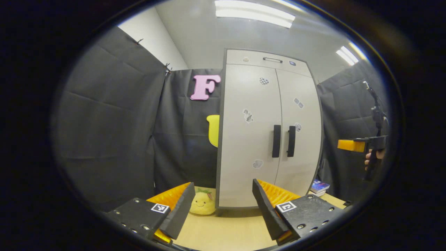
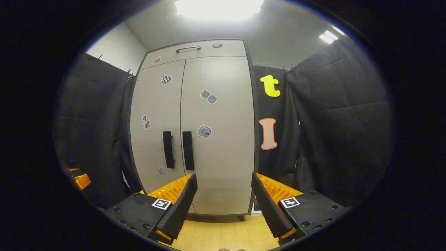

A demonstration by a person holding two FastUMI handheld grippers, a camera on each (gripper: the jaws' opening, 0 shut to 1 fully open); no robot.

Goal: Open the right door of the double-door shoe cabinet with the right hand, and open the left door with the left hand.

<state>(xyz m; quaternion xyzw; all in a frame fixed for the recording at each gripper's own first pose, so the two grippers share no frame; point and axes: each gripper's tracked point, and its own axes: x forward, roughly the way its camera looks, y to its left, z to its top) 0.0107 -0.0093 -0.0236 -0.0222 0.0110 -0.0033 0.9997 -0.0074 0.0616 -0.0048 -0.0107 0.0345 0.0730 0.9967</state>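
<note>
The pale shoe cabinet (image 1: 244,157) stands ahead with both doors closed. In the left gripper view, the left door's dark handle (image 1: 276,141) and the right door's handle (image 1: 291,141) sit side by side at the centre seam. My left gripper (image 1: 223,183) is open and empty, well short of the cabinet and facing its left door. Far right, a hand (image 1: 373,158) holds my right gripper (image 1: 348,144). In the right gripper view, the right gripper (image 2: 223,176) is open and empty before the right door (image 2: 219,139), with the right handle (image 2: 188,150) and left handle (image 2: 168,149) up to its left.
A yellow plush toy (image 1: 203,204) sits on the wooden surface (image 1: 223,230) by the cabinet's left foot. Stacked books (image 1: 320,186) lie at its right. A drawer with a metal handle (image 1: 272,59) tops the cabinet. Black cloth walls close in on both sides.
</note>
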